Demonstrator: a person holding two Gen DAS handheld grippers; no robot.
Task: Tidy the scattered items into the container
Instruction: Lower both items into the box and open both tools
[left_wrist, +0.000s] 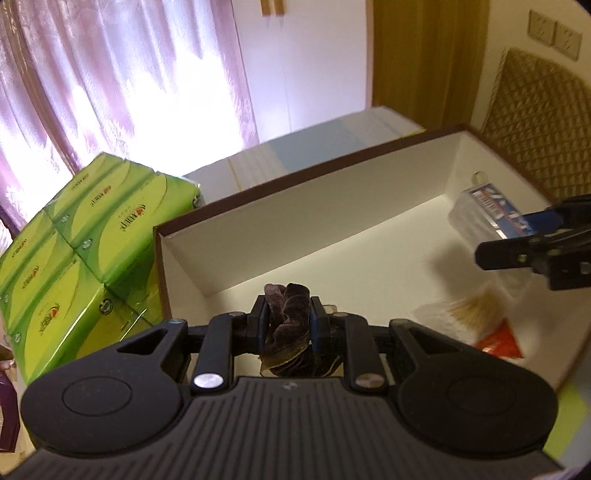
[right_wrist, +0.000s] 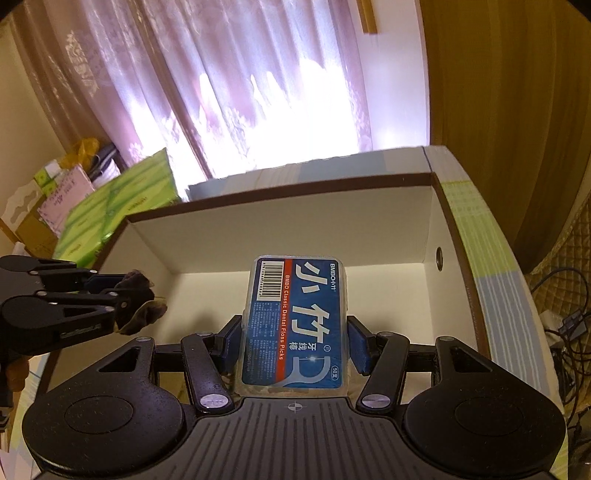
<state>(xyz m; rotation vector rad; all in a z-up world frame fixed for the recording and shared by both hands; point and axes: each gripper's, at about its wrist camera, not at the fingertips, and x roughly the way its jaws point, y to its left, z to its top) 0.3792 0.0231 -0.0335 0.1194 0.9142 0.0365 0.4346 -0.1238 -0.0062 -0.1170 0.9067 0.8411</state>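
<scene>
Already inside the box (left_wrist: 332, 192) (white-walled) lies a toothpick packet (left_wrist: 469, 317).

Left hand-held gripper (left_wrist: 287, 325) clamps a dark scrunchie (left_wrist: 290, 325) over the white box (left_wrist: 295, 192); green tissue packs (left_wrist: 74, 236) beside it.

Counter (right_wrist: 491, 280) with pale green-and-blue striped cover carries an open white cardboard box (right_wrist: 288, 229); green tissue packs (left_wrist: 74, 236) stacked just left of it.
</scene>
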